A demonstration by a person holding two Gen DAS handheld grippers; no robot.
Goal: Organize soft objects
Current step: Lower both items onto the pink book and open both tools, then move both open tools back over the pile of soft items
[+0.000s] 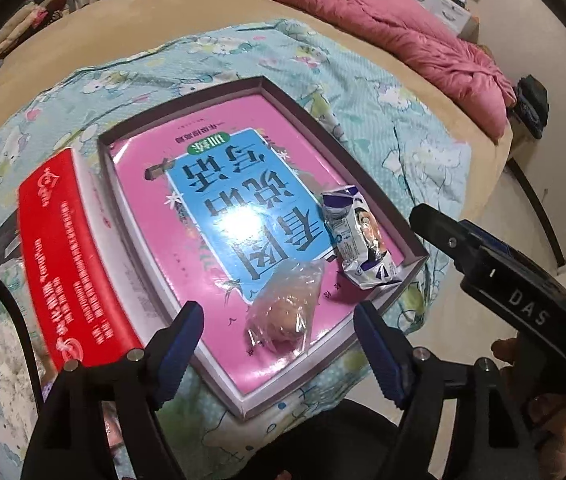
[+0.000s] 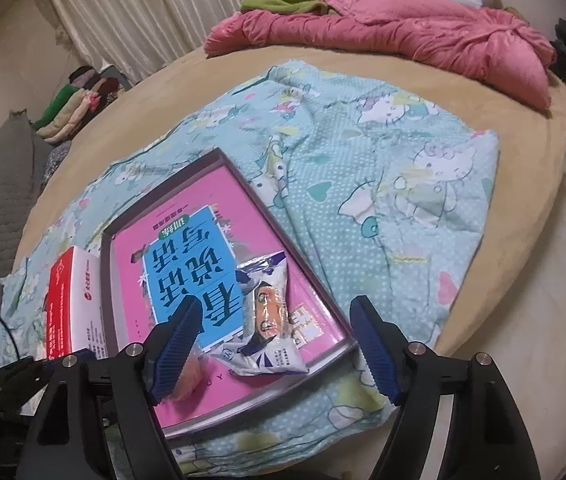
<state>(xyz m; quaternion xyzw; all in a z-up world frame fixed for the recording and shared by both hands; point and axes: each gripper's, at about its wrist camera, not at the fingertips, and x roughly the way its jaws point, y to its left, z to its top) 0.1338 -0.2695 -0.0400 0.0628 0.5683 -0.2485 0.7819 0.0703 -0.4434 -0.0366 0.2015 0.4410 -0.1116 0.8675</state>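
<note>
A shallow box [image 1: 375, 152] with a pink and blue book [image 1: 211, 184] inside lies on a Hello Kitty cloth. On the book lie a clear plastic bag with a bun [image 1: 287, 304] and a white and purple snack packet [image 1: 363, 236]. My left gripper [image 1: 279, 344] is open, its fingers on either side of the bag, just above it. My right gripper [image 2: 275, 344] is open around the snack packet [image 2: 267, 320]; the bag [image 2: 193, 376] shows behind its left finger. The right gripper's body [image 1: 523, 288] shows in the left wrist view.
A red and white box [image 1: 67, 264] stands left of the shallow box [image 2: 307, 264], also in the right wrist view [image 2: 71, 304]. The teal cloth [image 2: 383, 168] covers a tan bed [image 2: 523, 240]. A pink quilt [image 2: 403, 28] lies at the far end. Folded clothes [image 2: 79, 100] are at left.
</note>
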